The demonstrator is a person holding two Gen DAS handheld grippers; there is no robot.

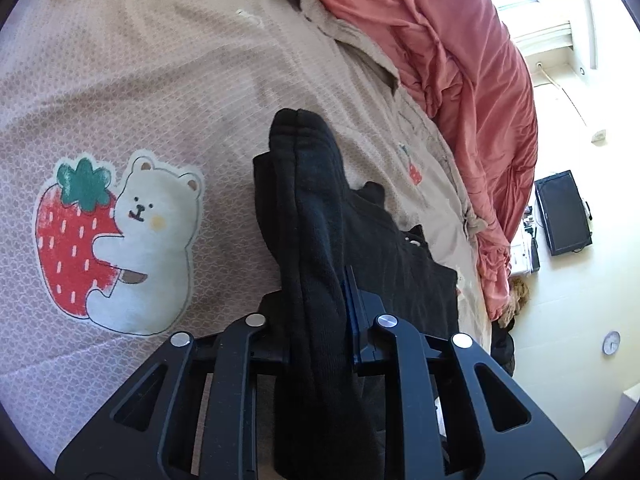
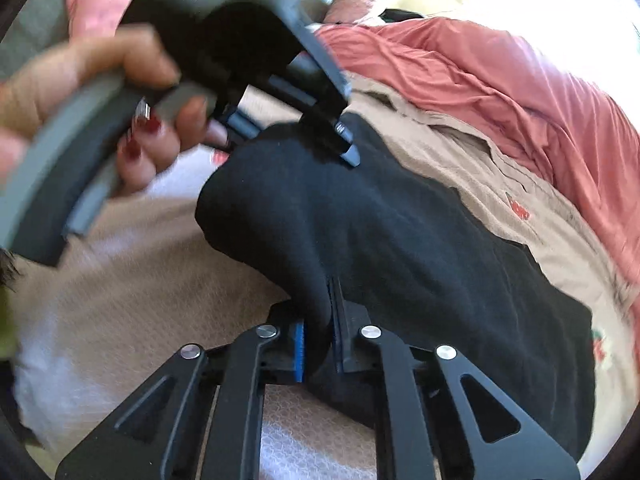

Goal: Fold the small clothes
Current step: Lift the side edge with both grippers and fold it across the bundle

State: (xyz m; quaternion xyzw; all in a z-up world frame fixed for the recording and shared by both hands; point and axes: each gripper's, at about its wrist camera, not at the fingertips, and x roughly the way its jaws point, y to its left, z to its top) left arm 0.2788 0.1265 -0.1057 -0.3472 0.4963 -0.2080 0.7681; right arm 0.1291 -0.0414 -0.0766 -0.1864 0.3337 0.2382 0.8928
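1. Left gripper (image 1: 320, 328): fingers nearly closed, clamped on a thick bunched ridge of the black garment (image 1: 316, 216), which runs from between the fingers forward and ends in a rounded folded tip ahead of them
2. Right gripper (image 2: 320, 340): fingers pinched tight on a thinner edge of the same black garment (image 2: 380, 232); the rest fans out ahead and to the right of the fingers, draped over the bed sheet (image 2: 120, 280)
3. In the right wrist view the person's hand (image 2: 120, 92) holds the left gripper's handle up-left of the right fingers, with its tip touching the cloth
4. Step, as I read it: both edges gripped, a fold in progress. Do it well: keep both pinches firm, keep the span between the fingers taut and level so no slack bags in the middle, bring the held edge flat over the far edge, line up hems before letting go
5. Risk: the left bite is bulky, several layers, so it may drop out unevenly and leave a lump; release the left side slowly
6. Materials: the garment is soft knit, matte, ribbed at the tip, limp and heavy-draping. The sheet is beige with a fine woven diamond pattern and a printed strawberry-and-bear motif (image 1: 116, 240) left of the left fingers. A crumpled coral quilt (image 1: 460, 72) lies beyond them
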